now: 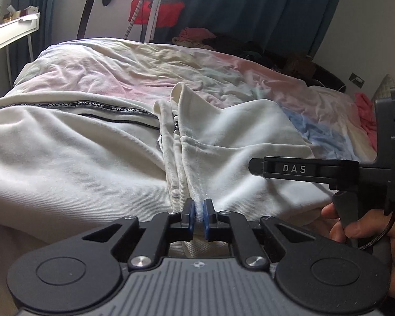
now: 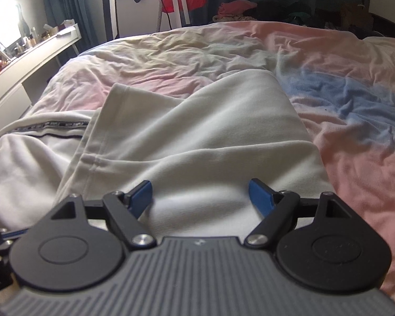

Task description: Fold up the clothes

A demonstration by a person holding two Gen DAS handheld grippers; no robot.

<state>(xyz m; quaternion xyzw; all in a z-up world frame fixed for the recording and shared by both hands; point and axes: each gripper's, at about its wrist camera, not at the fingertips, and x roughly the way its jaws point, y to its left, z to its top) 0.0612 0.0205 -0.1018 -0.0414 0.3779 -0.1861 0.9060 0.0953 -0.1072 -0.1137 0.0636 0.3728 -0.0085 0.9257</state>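
Observation:
A white garment [image 1: 79, 158] with a black lettered stripe lies spread on the bed, its middle gathered into a ridge of folds. My left gripper [image 1: 199, 209] is shut on that ridge, the blue pads [image 1: 191, 210] pinching the white cloth. The other gripper [image 1: 302, 169] shows at the right of the left wrist view, held by a hand [image 1: 355, 226]. In the right wrist view the same garment [image 2: 197, 131] lies under my right gripper [image 2: 200, 192], which is open; its blue pads [image 2: 142, 193] hover just over the cloth with nothing pressed between them.
The bed's pastel tie-dye cover [image 2: 342, 100] stretches beyond and right of the garment. A heap of clothes [image 2: 239, 9] lies at the bed's far edge. A white desk [image 2: 39, 52] with bottles stands at the left. Teal curtains and a red cloth [image 1: 158, 13] hang behind.

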